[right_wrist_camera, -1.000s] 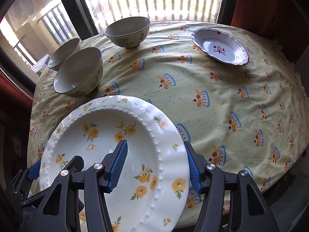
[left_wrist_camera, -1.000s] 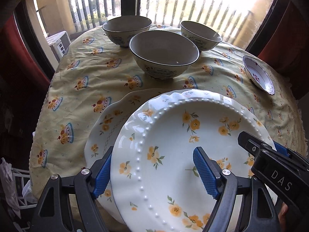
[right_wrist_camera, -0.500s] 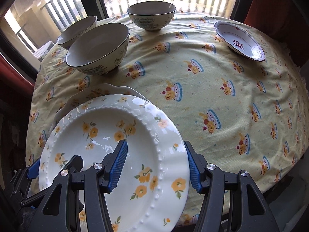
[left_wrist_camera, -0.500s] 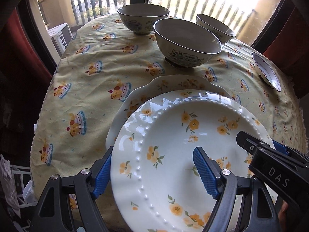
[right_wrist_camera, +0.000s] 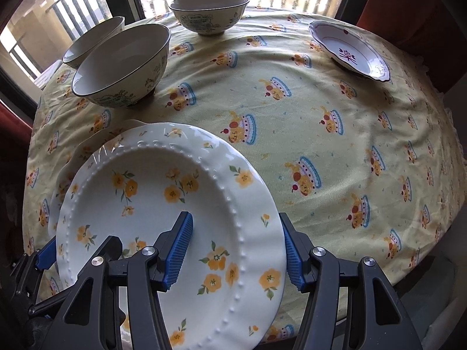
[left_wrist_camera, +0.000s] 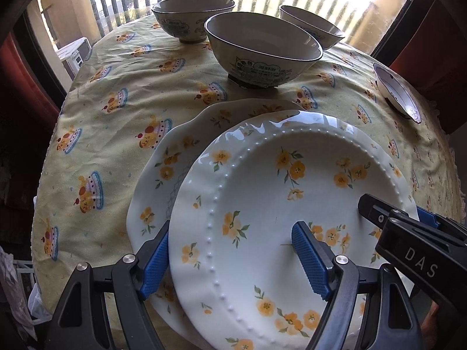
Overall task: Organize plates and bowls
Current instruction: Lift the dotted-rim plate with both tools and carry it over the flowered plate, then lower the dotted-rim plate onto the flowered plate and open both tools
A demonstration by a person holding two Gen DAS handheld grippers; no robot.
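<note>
A white plate with yellow flowers (left_wrist_camera: pixel 280 204) (right_wrist_camera: pixel 163 204) is held by both grippers. My left gripper (left_wrist_camera: pixel 233 259) is shut on its left rim. My right gripper (right_wrist_camera: pixel 233 253) is shut on its right rim. The plate hangs just above a second flowered plate (left_wrist_camera: pixel 181 151) (right_wrist_camera: pixel 87 143) that lies on the tablecloth, shifted a little right of it. Three bowls stand beyond: a near one (left_wrist_camera: pixel 262 49) (right_wrist_camera: pixel 122 64) and two at the back (left_wrist_camera: pixel 192 14) (left_wrist_camera: pixel 312 26).
A small white dish with a red pattern (right_wrist_camera: pixel 350 49) (left_wrist_camera: pixel 400 93) sits at the far right. The round table has a yellow cloth (right_wrist_camera: pixel 321 134). A window with railings lies behind, and red chairs stand at both sides.
Both grippers have carried the held plate forward and lower over the table. The second plate beneath has come more into view and the bowls look nearer.
</note>
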